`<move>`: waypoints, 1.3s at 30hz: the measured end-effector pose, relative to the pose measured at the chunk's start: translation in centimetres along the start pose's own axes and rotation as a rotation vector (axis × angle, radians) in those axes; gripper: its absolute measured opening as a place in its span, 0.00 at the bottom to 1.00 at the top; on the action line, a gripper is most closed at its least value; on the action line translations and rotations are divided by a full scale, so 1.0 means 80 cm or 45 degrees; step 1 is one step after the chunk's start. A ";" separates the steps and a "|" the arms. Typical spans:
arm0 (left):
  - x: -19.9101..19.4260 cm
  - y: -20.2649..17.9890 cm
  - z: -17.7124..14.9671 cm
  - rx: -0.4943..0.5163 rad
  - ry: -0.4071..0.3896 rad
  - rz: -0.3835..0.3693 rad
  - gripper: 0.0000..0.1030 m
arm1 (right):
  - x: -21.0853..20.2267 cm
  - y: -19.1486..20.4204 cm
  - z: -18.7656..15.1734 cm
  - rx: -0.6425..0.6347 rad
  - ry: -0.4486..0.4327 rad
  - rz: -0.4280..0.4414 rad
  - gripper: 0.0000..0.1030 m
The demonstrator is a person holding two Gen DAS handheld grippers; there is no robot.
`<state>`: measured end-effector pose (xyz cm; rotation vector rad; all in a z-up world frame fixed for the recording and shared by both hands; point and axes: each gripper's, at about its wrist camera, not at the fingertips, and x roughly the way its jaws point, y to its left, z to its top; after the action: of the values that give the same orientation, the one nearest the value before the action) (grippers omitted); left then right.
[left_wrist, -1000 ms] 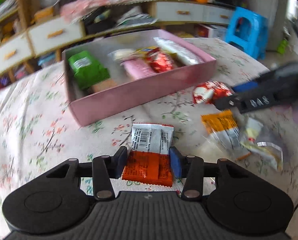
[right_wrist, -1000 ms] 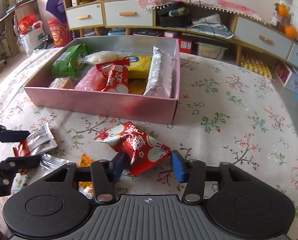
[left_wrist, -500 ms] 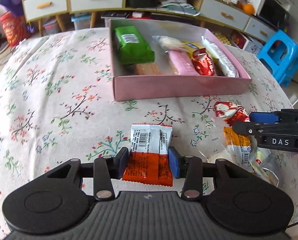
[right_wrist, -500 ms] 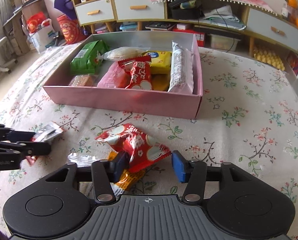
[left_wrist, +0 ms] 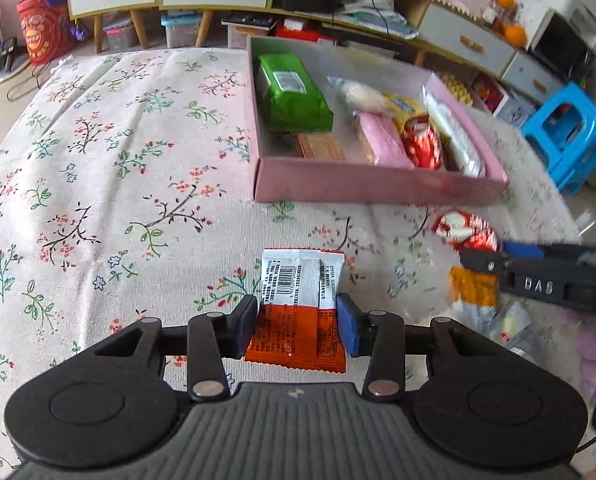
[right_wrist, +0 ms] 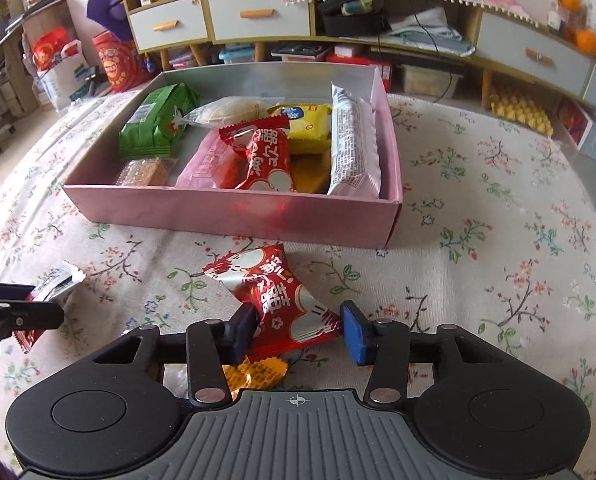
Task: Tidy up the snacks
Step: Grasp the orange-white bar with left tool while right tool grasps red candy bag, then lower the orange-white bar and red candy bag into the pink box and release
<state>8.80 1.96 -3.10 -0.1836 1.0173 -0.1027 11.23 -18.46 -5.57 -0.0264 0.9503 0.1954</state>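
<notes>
Left tongs (left_wrist: 297, 326) clamp a light, crinkly orange-and-white wafer packet (left_wrist: 298, 312) by its edges; right tongs (right_wrist: 296, 330) have just been closing around a puffy, slippery red snack bag (right_wrist: 276, 300), the pink box (right_wrist: 234, 212) ahead.

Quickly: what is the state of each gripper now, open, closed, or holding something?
Left gripper: shut on the orange and white snack packet.
Right gripper: jaws just closing, shut on the red snack packet.
</notes>
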 end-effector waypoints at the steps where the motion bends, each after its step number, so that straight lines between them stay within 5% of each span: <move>1: -0.003 0.003 0.002 -0.016 -0.008 -0.012 0.38 | -0.003 -0.003 0.000 0.026 0.004 0.004 0.44; 14: -0.043 0.022 0.034 -0.164 -0.184 -0.086 0.38 | -0.055 -0.045 0.007 0.382 -0.023 0.124 0.44; 24: -0.012 0.013 0.076 -0.222 -0.263 -0.174 0.38 | -0.045 -0.042 0.030 0.543 -0.133 0.231 0.44; 39: 0.036 -0.025 0.090 -0.018 -0.326 -0.221 0.38 | -0.003 -0.051 0.057 0.699 -0.234 0.240 0.45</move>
<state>16.42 0.28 -1.40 -0.2903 0.7460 -0.2244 15.49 -22.03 -2.95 0.5791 0.7968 0.1031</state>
